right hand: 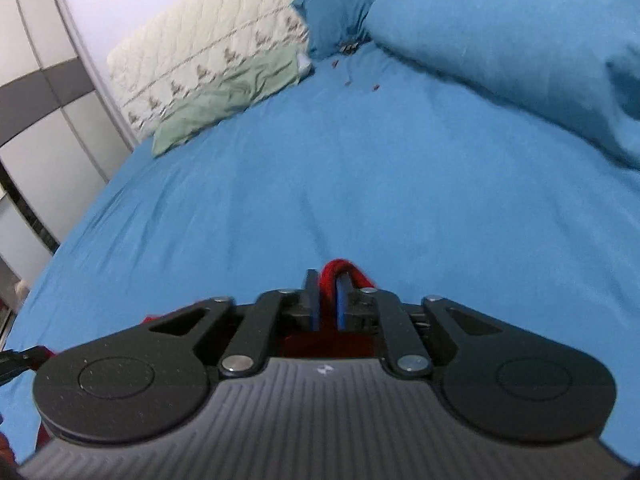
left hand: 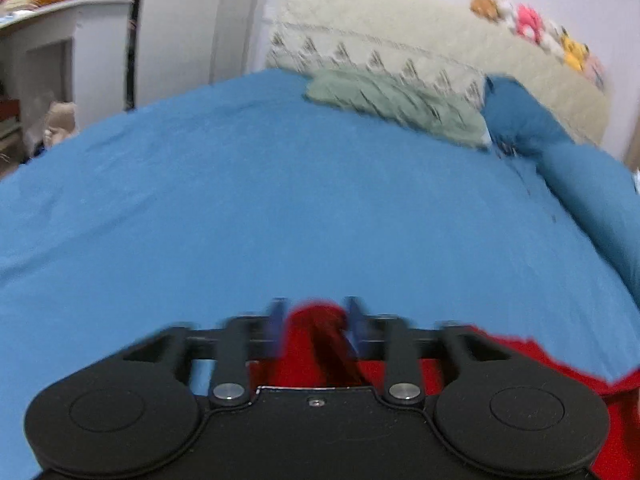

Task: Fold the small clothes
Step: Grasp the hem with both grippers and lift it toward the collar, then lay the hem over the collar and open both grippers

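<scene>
While both grippers hover over the blue bed (left hand: 280, 200):
Left gripper (left hand: 316, 322): jaws spread, red garment (left hand: 308, 344) loose between them.
Right gripper (right hand: 329, 300): jaws parted, red fabric between.

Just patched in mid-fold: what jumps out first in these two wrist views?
The bright red cloth garment stands out against the blue bedsheet, with red fabric bunched between the fingers of the left gripper and the right gripper. Beyond lie a pale green folded cloth by the cream quilted headboard and a blue pillow on the right.
</scene>
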Demonstrator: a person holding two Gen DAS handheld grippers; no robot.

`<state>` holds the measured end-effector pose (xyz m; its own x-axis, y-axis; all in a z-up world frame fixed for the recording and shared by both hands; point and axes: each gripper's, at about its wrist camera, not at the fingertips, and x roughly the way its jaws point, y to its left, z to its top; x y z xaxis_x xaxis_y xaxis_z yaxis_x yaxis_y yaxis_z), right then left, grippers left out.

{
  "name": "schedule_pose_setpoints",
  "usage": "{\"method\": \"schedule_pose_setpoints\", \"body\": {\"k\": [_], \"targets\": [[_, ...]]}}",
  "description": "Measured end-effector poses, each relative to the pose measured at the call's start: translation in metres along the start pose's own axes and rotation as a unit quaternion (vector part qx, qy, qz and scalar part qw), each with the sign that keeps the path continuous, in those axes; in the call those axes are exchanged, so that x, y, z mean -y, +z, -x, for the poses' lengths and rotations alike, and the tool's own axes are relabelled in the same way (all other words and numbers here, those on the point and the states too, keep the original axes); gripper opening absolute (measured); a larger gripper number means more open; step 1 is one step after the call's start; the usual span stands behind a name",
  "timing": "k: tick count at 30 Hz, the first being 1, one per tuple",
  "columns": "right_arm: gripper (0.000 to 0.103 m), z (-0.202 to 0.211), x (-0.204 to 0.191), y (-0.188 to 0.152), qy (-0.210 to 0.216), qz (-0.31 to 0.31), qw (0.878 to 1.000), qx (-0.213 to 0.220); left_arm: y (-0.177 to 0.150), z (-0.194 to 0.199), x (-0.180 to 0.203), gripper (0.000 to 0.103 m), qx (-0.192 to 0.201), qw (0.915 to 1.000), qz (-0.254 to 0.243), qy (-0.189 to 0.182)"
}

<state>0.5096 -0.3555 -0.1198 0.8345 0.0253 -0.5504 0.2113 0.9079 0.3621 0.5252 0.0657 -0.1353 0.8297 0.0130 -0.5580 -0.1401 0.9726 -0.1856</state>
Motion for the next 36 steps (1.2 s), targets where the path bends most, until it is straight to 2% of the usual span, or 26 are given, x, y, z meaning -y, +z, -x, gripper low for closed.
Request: {"method": "schedule_pose_setpoints", "body": {"k": [1,2,3,4,6,7,10,14,16,20,22,24,26,30,33,36], "targets": [[0.075,0.003,0.0,0.0,-0.006,0.001,1.0,0.008,0.004,0.008,-0.004,0.064,0.013,0.9999,-0.001,0.001],[0.096,0.012,-0.003,0.0,-0.019,0.011,0.999,0.025,0.007,0.019,-0.006,0.065,0.021,0.9998,-0.008,0.001],[0.101,0.024,-0.008,-0.005,-0.03,0.028,0.998,0.047,0.008,0.028,-0.005,0.067,0.021,0.9996,-0.018,0.001],[0.102,0.033,-0.012,-0.008,-0.029,0.047,0.997,0.061,0.006,0.039,-0.006,0.071,0.018,0.9993,-0.032,-0.004],[0.102,0.047,-0.02,-0.02,-0.006,0.081,0.995,0.059,-0.005,0.056,-0.006,0.078,0.016,0.9978,-0.057,-0.029],[0.102,0.054,-0.022,-0.029,0.009,0.095,0.994,0.052,-0.014,0.061,-0.004,0.086,0.007,0.9961,-0.074,-0.047],[0.102,0.053,-0.032,-0.057,0.031,0.129,0.991,0.003,-0.04,0.059,-0.001,0.088,-0.036,0.9915,-0.106,-0.067],[0.102,0.043,-0.034,-0.09,0.028,0.14,0.989,-0.035,-0.073,0.041,-0.006,0.089,-0.082,0.9882,-0.112,-0.065],[0.102,0.033,-0.027,-0.096,0.012,0.135,0.989,-0.053,-0.084,0.03,-0.01,0.088,-0.101,0.9876,-0.11,-0.047],[0.102,0.025,-0.01,-0.102,-0.042,0.12,0.991,-0.04,-0.091,0.028,-0.022,0.091,-0.098,0.9905,-0.092,-0.032],[0.102,0.029,-0.003,-0.101,-0.033,0.107,0.993,-0.041,-0.087,0.026,-0.026,0.092,-0.115,0.9904,-0.074,-0.022],[0.102,0.036,-0.004,-0.099,-0.031,0.11,0.993,-0.039,-0.083,0.036,-0.033,0.092,-0.112,0.9923,-0.05,-0.015],[0.102,0.055,-0.006,-0.097,-0.023,0.112,0.993,-0.027,-0.075,0.048,-0.03,0.092,-0.095,0.9942,-0.047,-0.016],[0.102,0.099,-0.006,-0.096,-0.046,0.127,0.991,-0.01,-0.067,0.091,-0.013,0.095,-0.045,0.9943,-0.096,-0.01],[0.102,0.128,-0.002,-0.103,-0.057,0.141,0.988,-0.016,-0.071,0.115,0.011,0.102,-0.034,0.9905,-0.127,-0.041],[0.102,0.14,0.003,-0.114,-0.064,0.138,0.988,-0.036,-0.082,0.118,0.033,0.102,-0.057,0.9867,-0.132,-0.075]]}}
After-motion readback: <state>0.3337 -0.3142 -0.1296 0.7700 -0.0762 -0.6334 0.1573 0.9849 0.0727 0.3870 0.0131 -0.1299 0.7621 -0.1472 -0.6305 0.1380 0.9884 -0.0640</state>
